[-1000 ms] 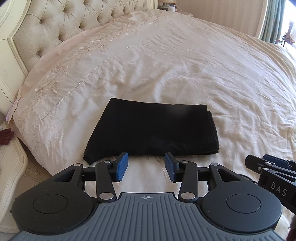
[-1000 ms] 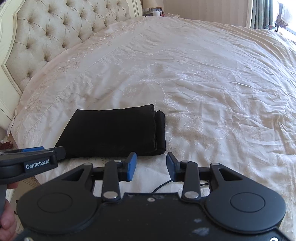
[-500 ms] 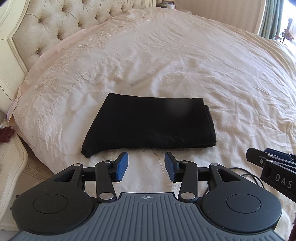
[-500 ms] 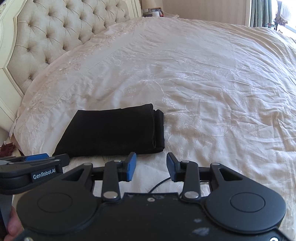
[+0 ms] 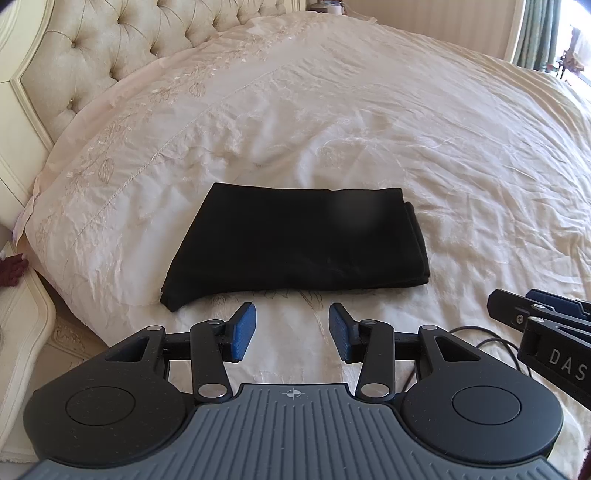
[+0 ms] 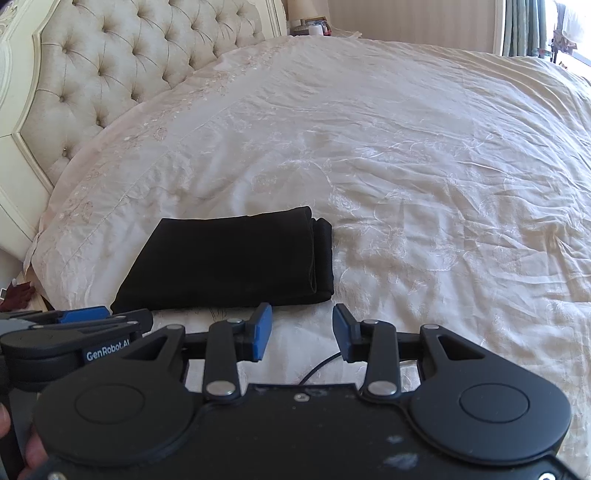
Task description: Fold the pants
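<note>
The black pants (image 5: pixel 295 243) lie folded into a flat rectangle on the cream bedspread (image 5: pixel 369 129), near the bed's front edge; in the right wrist view the pants (image 6: pixel 229 262) sit left of centre with stacked layers at their right end. My left gripper (image 5: pixel 292 328) is open and empty, just short of the pants' near edge. My right gripper (image 6: pixel 302 328) is open and empty, in front of the pants' right end. Each gripper also shows from the side in the other's view, the right one (image 5: pixel 543 325) and the left one (image 6: pixel 74 328).
A tufted cream headboard (image 6: pixel 110 74) runs along the left. A nightstand (image 5: pixel 22 332) stands at the lower left by the bed corner. A black cable (image 6: pixel 317 365) lies on the bedspread under the grippers. Curtains (image 5: pixel 535 33) hang at the far right.
Both grippers have drawn back a little from the pants and stayed open. The pants have not moved.
</note>
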Demonstrator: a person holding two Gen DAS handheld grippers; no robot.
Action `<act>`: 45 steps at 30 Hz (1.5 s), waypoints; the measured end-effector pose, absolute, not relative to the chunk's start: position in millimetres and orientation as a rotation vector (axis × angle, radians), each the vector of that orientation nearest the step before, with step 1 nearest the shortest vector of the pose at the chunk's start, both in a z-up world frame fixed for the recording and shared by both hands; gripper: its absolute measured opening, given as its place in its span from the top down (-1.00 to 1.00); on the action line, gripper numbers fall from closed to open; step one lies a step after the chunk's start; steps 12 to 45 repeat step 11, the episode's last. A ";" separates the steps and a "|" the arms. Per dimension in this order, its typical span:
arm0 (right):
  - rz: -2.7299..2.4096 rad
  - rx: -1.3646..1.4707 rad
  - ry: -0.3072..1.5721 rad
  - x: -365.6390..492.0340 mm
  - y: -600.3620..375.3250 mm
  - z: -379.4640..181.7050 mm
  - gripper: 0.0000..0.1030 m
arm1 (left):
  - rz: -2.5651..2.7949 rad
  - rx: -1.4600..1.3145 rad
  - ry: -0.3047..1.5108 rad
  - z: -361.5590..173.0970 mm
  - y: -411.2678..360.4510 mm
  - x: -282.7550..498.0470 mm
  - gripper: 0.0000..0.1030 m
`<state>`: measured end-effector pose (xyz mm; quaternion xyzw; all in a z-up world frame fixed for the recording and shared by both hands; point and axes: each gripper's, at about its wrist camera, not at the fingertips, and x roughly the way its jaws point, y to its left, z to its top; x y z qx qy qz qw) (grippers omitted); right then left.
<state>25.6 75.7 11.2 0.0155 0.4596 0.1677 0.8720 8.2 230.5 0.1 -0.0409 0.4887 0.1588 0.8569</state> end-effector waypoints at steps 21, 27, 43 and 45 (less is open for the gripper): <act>0.341 0.029 0.971 21.6 78.9 9.8 0.24 | 0.324 -0.081 1.028 -3.1 229.5 6.2 0.17; 0.341 0.029 0.971 21.6 78.9 9.8 0.24 | 0.324 -0.081 1.028 -3.1 229.5 6.2 0.17; 0.341 0.029 0.971 21.6 78.9 9.8 0.24 | 0.324 -0.081 1.028 -3.1 229.5 6.2 0.17; 0.341 0.029 0.971 21.6 78.9 9.8 0.24 | 0.324 -0.081 1.028 -3.1 229.5 6.2 0.17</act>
